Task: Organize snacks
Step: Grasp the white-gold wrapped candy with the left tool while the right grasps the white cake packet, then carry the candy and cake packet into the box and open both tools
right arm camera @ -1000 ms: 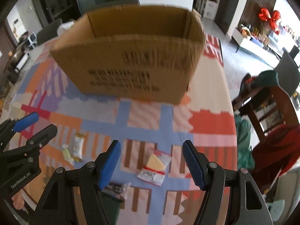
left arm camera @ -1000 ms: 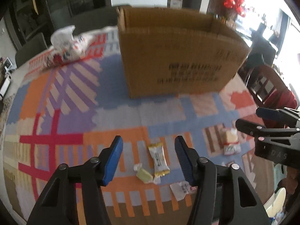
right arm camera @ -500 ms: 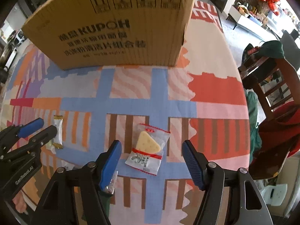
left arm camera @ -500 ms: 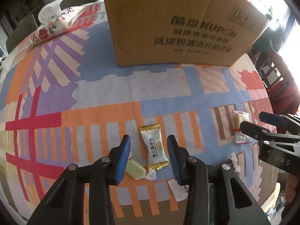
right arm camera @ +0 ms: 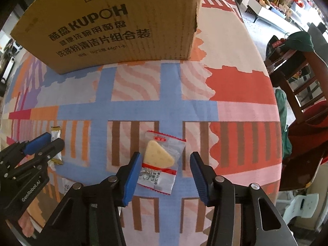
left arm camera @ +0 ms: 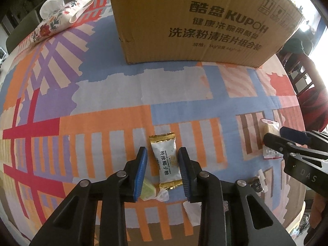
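Observation:
My left gripper (left arm camera: 163,170) is open low over the table, its blue pads on either side of a white candy packet with gold ends (left arm camera: 167,161), not touching it. A green candy (left arm camera: 148,190) lies by the left pad. My right gripper (right arm camera: 164,171) is open around a clear packet holding a yellow wedge-shaped snack (right arm camera: 158,162). That packet also shows in the left wrist view (left arm camera: 269,135). A large cardboard box (left arm camera: 196,20) stands behind on the patterned tablecloth (left arm camera: 102,102).
A floral tissue pouch (left arm camera: 59,18) lies at the far left of the table. A dark wrapped candy (left arm camera: 256,184) and a white wrapper (left arm camera: 192,211) lie near the front edge. A wooden chair with red cloth (right arm camera: 303,102) stands to the right.
Both grippers have dropped down and forward toward the table. The left one has narrowed around the white candy packet. The right one now straddles the wedge snack packet.

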A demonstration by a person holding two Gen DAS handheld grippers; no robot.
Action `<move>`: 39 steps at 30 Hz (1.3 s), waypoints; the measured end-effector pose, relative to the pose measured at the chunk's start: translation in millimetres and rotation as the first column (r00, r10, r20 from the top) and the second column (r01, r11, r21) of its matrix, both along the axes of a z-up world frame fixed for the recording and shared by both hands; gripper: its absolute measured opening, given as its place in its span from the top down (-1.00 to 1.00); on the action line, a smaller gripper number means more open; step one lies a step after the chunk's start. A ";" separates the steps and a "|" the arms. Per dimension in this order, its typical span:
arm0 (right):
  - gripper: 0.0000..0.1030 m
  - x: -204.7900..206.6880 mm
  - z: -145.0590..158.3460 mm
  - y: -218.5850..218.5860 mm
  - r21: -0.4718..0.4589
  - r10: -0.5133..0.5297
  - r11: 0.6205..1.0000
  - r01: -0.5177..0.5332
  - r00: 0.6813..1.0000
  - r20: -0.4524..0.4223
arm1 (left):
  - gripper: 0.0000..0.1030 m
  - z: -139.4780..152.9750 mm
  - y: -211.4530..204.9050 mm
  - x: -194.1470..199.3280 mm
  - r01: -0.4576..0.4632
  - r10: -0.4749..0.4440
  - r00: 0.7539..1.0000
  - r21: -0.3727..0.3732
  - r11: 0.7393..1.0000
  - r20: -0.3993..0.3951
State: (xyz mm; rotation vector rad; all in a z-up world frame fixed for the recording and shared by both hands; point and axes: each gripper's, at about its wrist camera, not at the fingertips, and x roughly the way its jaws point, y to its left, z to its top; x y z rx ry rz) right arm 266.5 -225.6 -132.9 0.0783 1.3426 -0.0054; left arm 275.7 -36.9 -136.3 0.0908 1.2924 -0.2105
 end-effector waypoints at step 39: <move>0.31 -25.2 138.0 21.2 -0.050 0.106 0.994 -0.093 0.882 0.459 | 0.58 139.8 0.4 -24.8 0.072 -0.034 0.930 -0.092 0.993 0.366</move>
